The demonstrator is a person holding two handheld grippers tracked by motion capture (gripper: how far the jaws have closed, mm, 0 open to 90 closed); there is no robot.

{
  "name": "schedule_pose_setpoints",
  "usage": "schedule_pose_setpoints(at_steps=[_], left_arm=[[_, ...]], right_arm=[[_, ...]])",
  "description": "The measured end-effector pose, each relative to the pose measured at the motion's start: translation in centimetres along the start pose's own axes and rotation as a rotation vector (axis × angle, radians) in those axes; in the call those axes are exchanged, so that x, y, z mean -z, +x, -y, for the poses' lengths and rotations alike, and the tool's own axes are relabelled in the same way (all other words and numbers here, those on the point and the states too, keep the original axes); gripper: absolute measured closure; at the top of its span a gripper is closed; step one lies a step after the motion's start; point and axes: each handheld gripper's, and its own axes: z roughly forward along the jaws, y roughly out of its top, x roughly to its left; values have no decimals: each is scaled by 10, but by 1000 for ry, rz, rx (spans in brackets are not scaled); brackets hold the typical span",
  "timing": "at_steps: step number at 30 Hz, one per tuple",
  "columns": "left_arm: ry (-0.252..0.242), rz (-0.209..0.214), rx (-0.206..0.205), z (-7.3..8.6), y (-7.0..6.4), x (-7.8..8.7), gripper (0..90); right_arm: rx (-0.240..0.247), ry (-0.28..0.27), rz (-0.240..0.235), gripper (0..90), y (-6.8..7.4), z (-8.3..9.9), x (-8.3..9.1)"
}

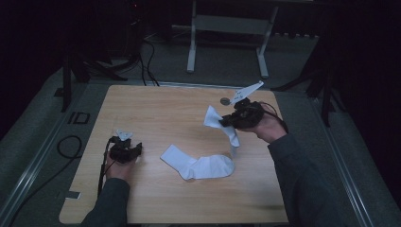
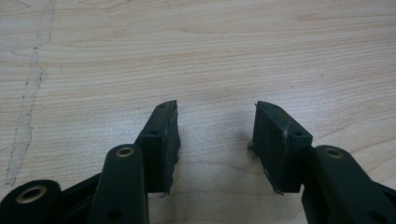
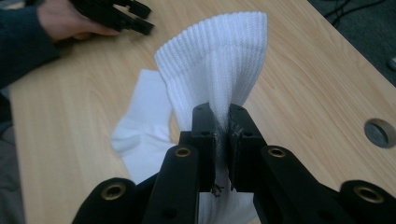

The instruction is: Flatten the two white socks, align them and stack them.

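At the three o'clock side of the pale wooden table (image 1: 156, 109), my right gripper (image 1: 226, 120) is raised off the surface, its jaws pressed together on a white ribbed sock (image 1: 220, 124) just below the cuff. In the right gripper view the ribbed cuff (image 3: 215, 60) fans out above the jaws, and the rest of that sock hangs down beneath them. From the high view, its lower end dangles toward the table near the toe of a second white sock (image 1: 198, 164), which lies flat around the centre of the tabletop, slightly toward six o'clock, with its cuff pointing to nine o'clock. I cannot tell whether the hanging sock touches the flat one.

At about eight o'clock, my left gripper (image 1: 125, 150) rests low over bare wood, well apart from both socks. In the left gripper view its jaws stand apart with nothing between them, only wood grain showing in the gap. A small round grey grommet (image 1: 225, 100) sits in the table near one o'clock, just beyond my right hand (image 1: 263, 126).
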Motion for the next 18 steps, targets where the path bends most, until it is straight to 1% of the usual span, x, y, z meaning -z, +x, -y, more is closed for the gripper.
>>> schedule_pose_setpoints(at_steps=[2,3,4,5,8,11,15,17,18], left_arm=[[0,0,0,0,0,0,509],[0,0,0,0,0,0,509],[0,0,0,0,0,0,509],[0,0,0,0,0,0,509],[0,0,0,0,0,0,509],[0,0,0,0,0,0,509],[-1,0,2,0,0,0,509],[-1,0,2,0,0,0,509],[-1,1,2,0,0,0,509]], right_arm=[[8,-6,-11,824,6,-2,3],[8,-6,-11,824,6,-2,3],[22,-13,-15,823,12,-4,6],[25,-15,-16,823,15,-4,8],[26,-30,-28,822,22,-4,11],[29,-33,-33,822,29,-4,12],[24,-21,-47,822,35,-1,6],[24,-16,-47,822,37,0,3],[24,6,-45,821,40,2,-6]])
